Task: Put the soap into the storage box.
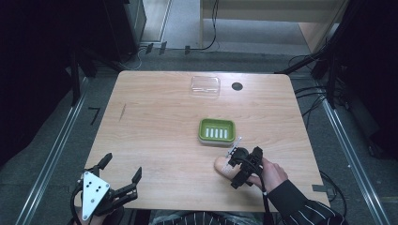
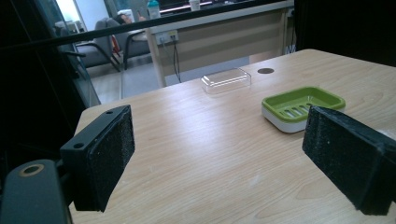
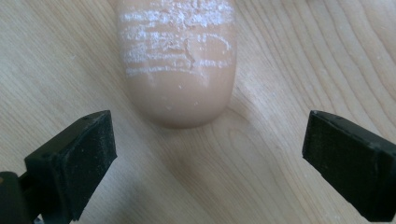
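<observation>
High view: one soap (image 1: 221, 165) lies on my tabletop (image 1: 155, 122) just under my right tool (image 1: 237, 161), jaws apart; one green dish (image 1: 216, 131) nearby, one clear lid (image 1: 205, 86) beyond; left tool (image 1: 123, 171) gapes empty.

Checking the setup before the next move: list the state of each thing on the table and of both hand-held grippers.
Soap bar: lying flat on the table, not gripped.
Green soap dish: upright, empty.
Clear lid: lying alone at the far edge.
Right hand-held gripper: open, at the soap's end.
Left hand-held gripper: open, holding nothing.
</observation>
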Tool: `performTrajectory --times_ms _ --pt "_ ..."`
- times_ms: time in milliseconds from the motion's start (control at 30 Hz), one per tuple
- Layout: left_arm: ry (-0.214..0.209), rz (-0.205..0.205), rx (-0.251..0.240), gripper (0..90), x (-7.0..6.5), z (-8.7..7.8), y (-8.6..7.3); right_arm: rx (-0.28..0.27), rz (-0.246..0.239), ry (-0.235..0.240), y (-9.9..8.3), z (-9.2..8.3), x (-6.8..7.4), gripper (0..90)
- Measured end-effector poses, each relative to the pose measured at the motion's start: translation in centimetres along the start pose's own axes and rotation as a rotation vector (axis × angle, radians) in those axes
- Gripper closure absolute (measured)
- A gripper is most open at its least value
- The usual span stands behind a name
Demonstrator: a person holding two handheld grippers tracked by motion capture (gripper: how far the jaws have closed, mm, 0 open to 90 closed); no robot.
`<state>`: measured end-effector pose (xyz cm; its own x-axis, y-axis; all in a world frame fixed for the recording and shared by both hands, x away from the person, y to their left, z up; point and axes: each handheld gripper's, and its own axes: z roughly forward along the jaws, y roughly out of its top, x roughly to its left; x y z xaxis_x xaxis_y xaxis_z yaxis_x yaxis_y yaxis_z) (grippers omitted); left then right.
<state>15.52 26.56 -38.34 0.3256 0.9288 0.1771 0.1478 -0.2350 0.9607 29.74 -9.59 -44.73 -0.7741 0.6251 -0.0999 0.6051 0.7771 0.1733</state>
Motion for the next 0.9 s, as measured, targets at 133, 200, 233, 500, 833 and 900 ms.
performTrajectory --times_ms 133,200,233,500,833,900 --pt "0.002 -0.001 0.002 9.6 0.1 0.0 0.0 0.002 0.004 0.009 0.5 0.2 -0.1 1.5" --pt "0.002 -0.002 0.001 9.6 0.1 -0.1 -0.1 0.0 0.004 0.011 0.7 0.2 -0.1 1.3" --pt "0.002 -0.004 -0.002 9.6 0.1 -0.1 -0.1 0.0 0.001 0.011 0.9 0.2 -0.2 1.1" --pt "0.002 -0.001 0.0 9.6 0.1 0.0 -0.1 0.0 -0.002 0.021 2.0 0.6 -0.3 0.7" --pt "0.002 0.0 0.002 9.6 0.0 0.0 -0.1 0.018 -0.022 0.033 3.2 1.4 -0.3 0.1" --pt "0.004 -0.003 -0.001 9.6 0.1 -0.1 -0.1 0.018 -0.033 0.034 3.6 1.5 -0.4 0.0"
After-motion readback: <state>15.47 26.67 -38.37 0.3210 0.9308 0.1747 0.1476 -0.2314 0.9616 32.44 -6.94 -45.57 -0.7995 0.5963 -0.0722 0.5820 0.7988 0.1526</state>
